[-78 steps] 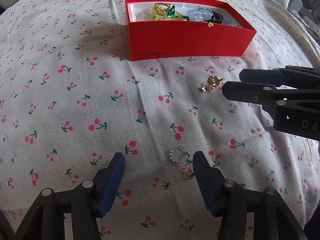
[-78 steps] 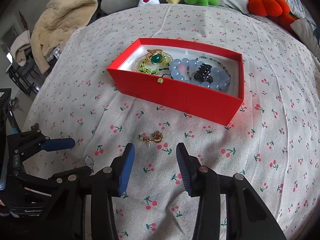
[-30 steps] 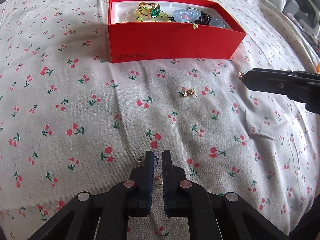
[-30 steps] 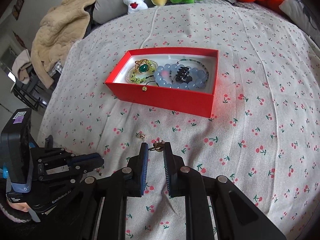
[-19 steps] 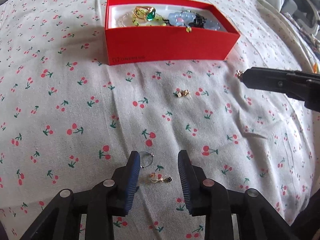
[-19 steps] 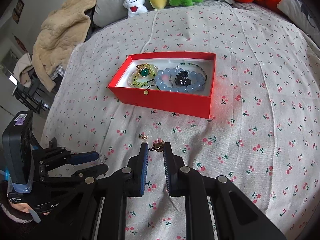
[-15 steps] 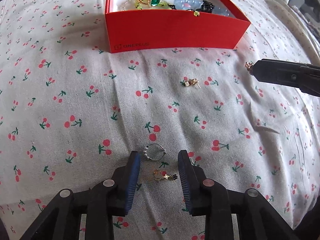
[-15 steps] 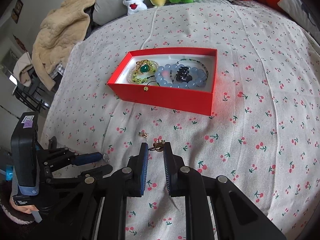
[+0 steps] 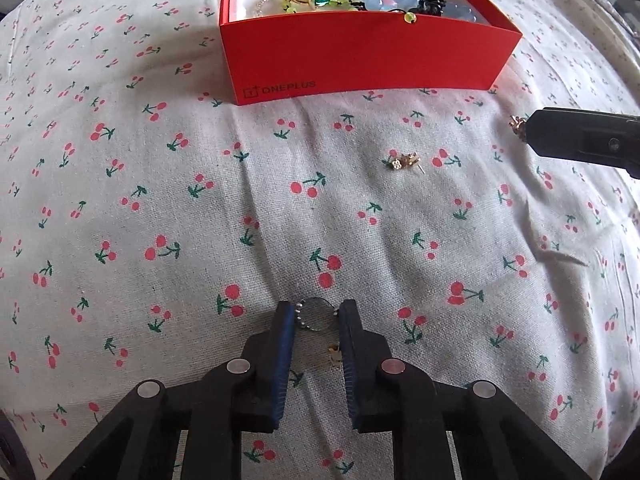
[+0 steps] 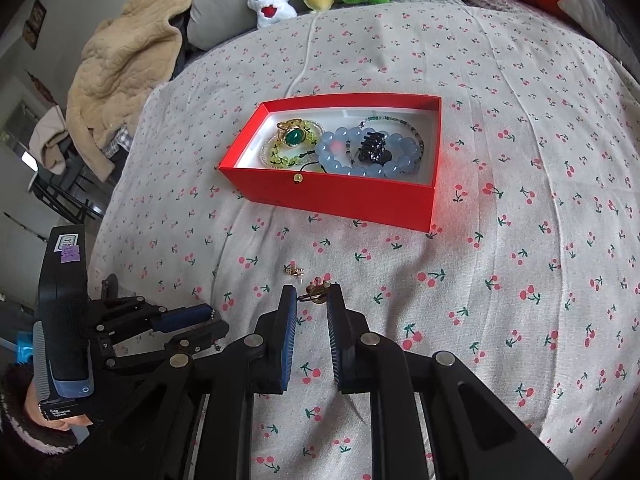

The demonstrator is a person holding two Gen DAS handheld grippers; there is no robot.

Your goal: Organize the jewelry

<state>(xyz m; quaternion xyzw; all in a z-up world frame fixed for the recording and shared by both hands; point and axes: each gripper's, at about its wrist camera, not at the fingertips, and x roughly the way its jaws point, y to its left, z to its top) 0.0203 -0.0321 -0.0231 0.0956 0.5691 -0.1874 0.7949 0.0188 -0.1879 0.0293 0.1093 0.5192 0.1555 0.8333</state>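
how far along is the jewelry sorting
Partly done. The red box already holds a green-stone ring, bead bracelets and a black clip. In hand: the right gripper pinches a gold earring, and the left gripper has been closing around the small beaded hoop. Left: a gold stud and a tiny gold piece on the cloth.

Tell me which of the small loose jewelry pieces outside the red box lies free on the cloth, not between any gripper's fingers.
The gold stud earring, alone on the cloth before the red box. The others sit between gripper fingers.
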